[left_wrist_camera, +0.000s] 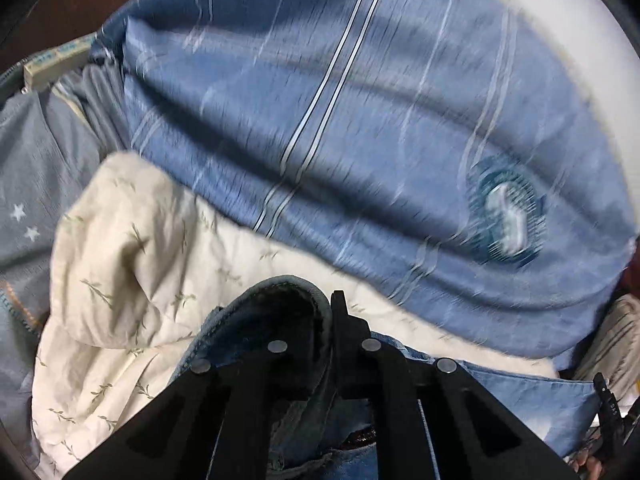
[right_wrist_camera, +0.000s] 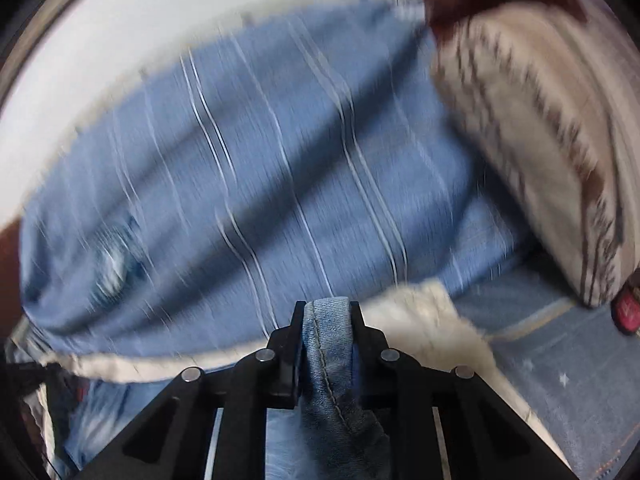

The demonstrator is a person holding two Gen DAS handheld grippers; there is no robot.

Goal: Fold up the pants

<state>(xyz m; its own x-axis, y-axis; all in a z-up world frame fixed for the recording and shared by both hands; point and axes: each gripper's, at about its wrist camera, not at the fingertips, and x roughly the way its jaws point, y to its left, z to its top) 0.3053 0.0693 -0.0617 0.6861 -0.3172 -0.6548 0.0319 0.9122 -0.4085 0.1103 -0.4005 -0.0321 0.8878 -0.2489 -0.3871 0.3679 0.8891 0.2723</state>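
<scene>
One pair of blue denim pants (right_wrist_camera: 332, 368) is held at two places, once by each gripper. In the right wrist view, at the lower middle of the frame, the right gripper (right_wrist_camera: 326, 312) has its two fingers closed on a stitched denim edge that stands up between them. In the left wrist view, the left gripper (left_wrist_camera: 320, 312) sits at the lower middle too; its fingers are drawn together on a dark curl of the same denim (the fold bulges to the left of the fingertip that shows). More of the pants hangs below each gripper, toward the bottom edge.

Just behind the denim lies one cream quilt (left_wrist_camera: 132, 280) with a small leaf print, at the lower left of the left view. Beyond it, filling the centre of both views, is one blue striped pillow (left_wrist_camera: 360, 128) bearing one round teal emblem (left_wrist_camera: 506, 220). One beige striped cushion (right_wrist_camera: 536, 140) stands at the upper right of the right view. A grey-blue sheet (left_wrist_camera: 36, 168) with two white stars (left_wrist_camera: 24, 222) shows at the left edge.
</scene>
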